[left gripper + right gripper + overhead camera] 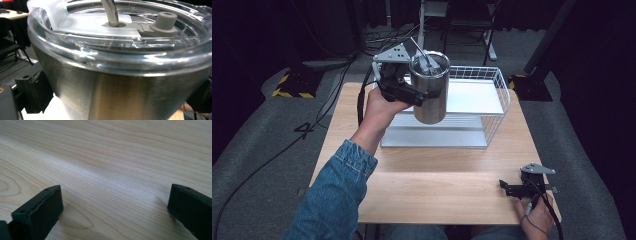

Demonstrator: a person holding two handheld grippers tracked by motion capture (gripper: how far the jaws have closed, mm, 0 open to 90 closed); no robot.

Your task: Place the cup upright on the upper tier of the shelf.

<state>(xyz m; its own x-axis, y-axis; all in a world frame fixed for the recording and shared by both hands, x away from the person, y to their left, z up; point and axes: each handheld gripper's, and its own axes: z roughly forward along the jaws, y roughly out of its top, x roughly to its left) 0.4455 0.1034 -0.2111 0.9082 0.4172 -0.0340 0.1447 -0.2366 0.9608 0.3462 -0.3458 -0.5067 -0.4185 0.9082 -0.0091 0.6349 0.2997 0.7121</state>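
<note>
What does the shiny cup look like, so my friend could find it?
Look at the wooden table, then the white wire rack at its far side. In front of the rack, the left gripper holds up a steel tumbler. Unlike anything nearby, it has a clear lid and metal straw.

I see the steel tumbler point(430, 90) lifted off the worktop, tilted slightly, above the wire rack's near-left corner; its clear lid point(120, 27) carries a metal straw point(111, 12).

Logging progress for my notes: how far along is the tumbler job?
Done: the left gripper has the steel tumbler gripped and lifted off the table. In hand: it hangs in front of the wire rack. Left: setting it down. The right gripper rests open on the table.
</note>
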